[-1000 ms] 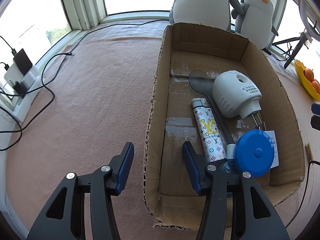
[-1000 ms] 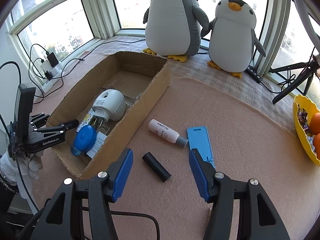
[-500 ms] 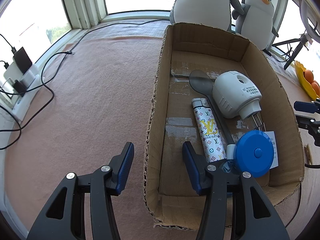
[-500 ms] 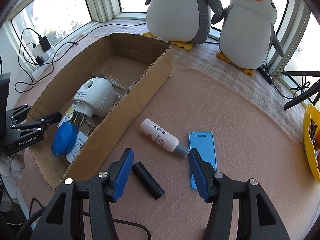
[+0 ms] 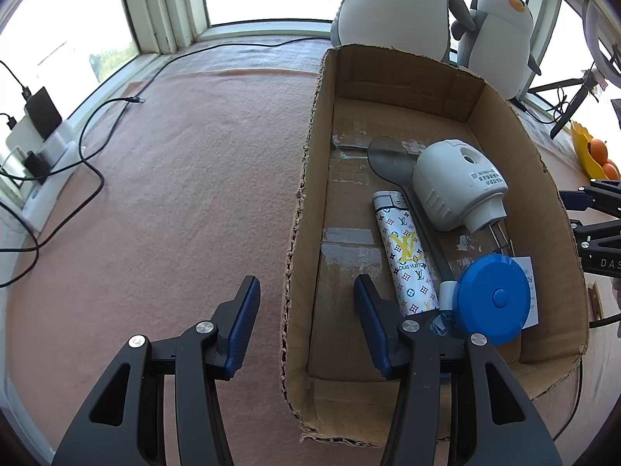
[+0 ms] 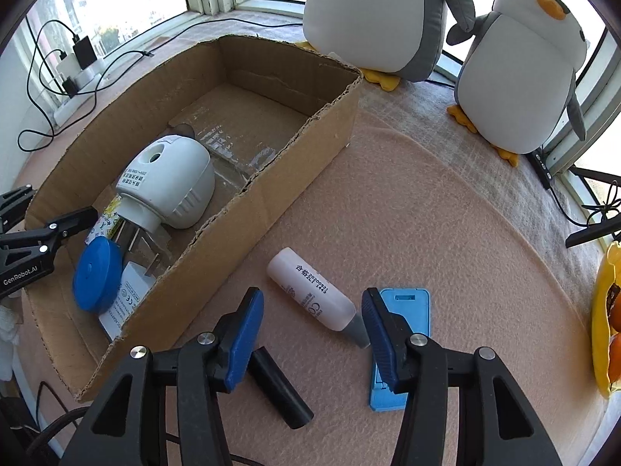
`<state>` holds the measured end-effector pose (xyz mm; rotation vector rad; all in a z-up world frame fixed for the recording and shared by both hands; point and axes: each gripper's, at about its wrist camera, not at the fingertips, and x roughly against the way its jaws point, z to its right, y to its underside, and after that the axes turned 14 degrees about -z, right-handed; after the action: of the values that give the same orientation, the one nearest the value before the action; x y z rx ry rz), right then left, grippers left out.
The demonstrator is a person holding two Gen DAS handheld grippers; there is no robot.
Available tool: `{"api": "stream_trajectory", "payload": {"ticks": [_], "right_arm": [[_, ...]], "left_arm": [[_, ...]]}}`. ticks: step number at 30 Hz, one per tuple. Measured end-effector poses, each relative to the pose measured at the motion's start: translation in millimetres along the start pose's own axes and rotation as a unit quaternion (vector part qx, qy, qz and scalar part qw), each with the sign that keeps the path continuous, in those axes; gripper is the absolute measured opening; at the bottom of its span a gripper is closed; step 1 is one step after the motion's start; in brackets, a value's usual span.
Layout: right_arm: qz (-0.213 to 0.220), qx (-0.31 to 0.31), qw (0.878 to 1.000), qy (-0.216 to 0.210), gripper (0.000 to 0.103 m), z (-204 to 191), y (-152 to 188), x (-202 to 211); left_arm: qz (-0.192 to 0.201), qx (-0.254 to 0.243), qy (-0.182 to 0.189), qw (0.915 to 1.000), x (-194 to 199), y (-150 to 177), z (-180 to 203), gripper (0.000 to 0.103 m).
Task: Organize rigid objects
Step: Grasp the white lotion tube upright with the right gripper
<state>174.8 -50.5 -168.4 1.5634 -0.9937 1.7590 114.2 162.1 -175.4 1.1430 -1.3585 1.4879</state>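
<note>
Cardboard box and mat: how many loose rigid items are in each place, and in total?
In the cardboard box: 5 (white plug-in device, patterned lighter, blue round case, grey spoon, white card)
On the mat: 3 (white bottle, black cylinder, blue flat holder)
Total: 8

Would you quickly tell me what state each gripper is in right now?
Left gripper: open, holding nothing.
Right gripper: open, holding nothing.

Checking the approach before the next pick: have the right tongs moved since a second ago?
Yes. The right tongs have come forward and down toward the white bottle, which now lies between the fingers; the cardboard box looms larger.
</note>
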Motion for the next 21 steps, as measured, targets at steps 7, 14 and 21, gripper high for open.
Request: {"api": "stream_trajectory", "payload": {"ticks": [7, 14, 21], "right_arm": [[-0.013, -0.003, 1.0, -0.007, 0.033, 2, -6, -9], [-0.017, -0.011, 1.0, -0.023, 0.024, 2, -9, -12], [-0.014, -0.03, 0.999, -0.032, 0.018, 6, -13, -13]], "left_arm": [[0.0, 0.0, 0.0, 1.0, 0, 0, 0, 0.051], [0.0, 0.0, 0.0, 1.0, 0, 0, 0, 0.051], [0.0, 0.0, 0.0, 1.0, 0, 0, 0, 0.051]]}}
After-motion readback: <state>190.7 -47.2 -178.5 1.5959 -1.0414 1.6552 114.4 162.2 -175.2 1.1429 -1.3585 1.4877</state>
